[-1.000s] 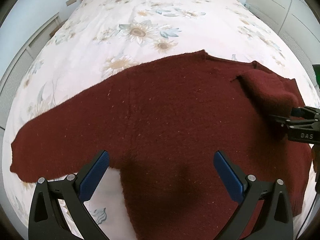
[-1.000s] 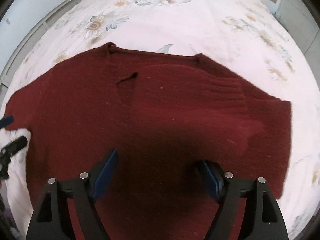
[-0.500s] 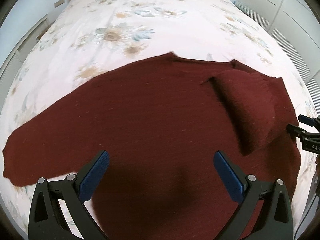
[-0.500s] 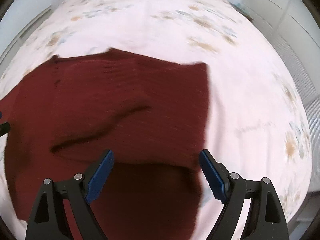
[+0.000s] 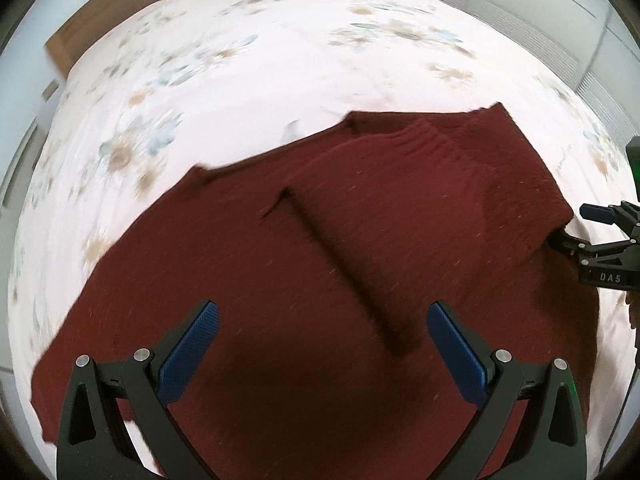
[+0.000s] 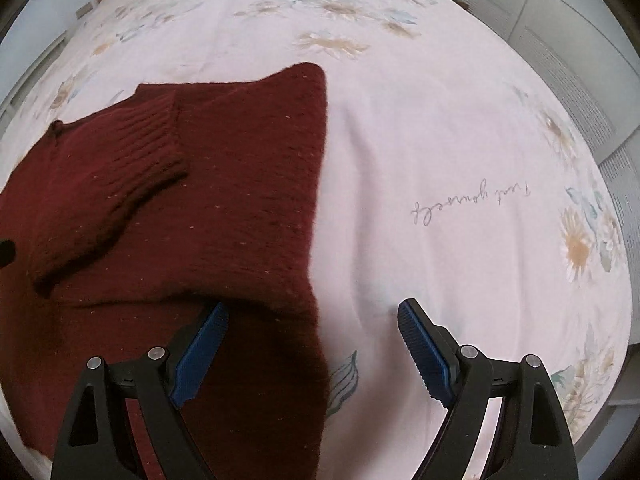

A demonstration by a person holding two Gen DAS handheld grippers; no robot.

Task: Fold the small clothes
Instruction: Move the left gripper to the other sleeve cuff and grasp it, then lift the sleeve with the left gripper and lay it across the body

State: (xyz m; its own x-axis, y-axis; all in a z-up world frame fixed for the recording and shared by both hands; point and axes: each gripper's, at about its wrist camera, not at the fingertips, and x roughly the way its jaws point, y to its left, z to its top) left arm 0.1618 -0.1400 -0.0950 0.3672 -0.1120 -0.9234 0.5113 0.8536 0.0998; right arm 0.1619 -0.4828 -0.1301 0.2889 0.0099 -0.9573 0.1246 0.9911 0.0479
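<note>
- left gripper (image 5: 320, 354), bottom centre of the left wrist view: jaws spread wide with nothing between them, hanging above the dark red sweater (image 5: 280, 300). judged to be poised there so it can drop onto the cloth for the next fold.
- right gripper (image 6: 310, 354), bottom centre of the right wrist view: also wide open and empty-handed. its left blue pad (image 6: 200, 354) sits at the sweater's folded right edge, while the other pad is over bare bedspread (image 6: 460, 140); whether the pad touches the wool cannot be told.
- the right gripper also shows at the right edge of the left wrist view, beside the sweater's right side.
- the sweater fills the lower and middle part of the left wrist view, lying flat on the bed, collar toward the top of the frame.
- its right sleeve (image 6: 120, 168) is laid inward across the body, ribbed cuff near the upper left of the right wrist view, leaving a straight side edge, which looks like the first fold done.
- the other sleeve (image 5: 80, 340) lies spread out toward the lower left of the left wrist view, so it probably needs folding in next.
- the floral bedspread surrounds the garment, giving a broad soft surface.
</note>
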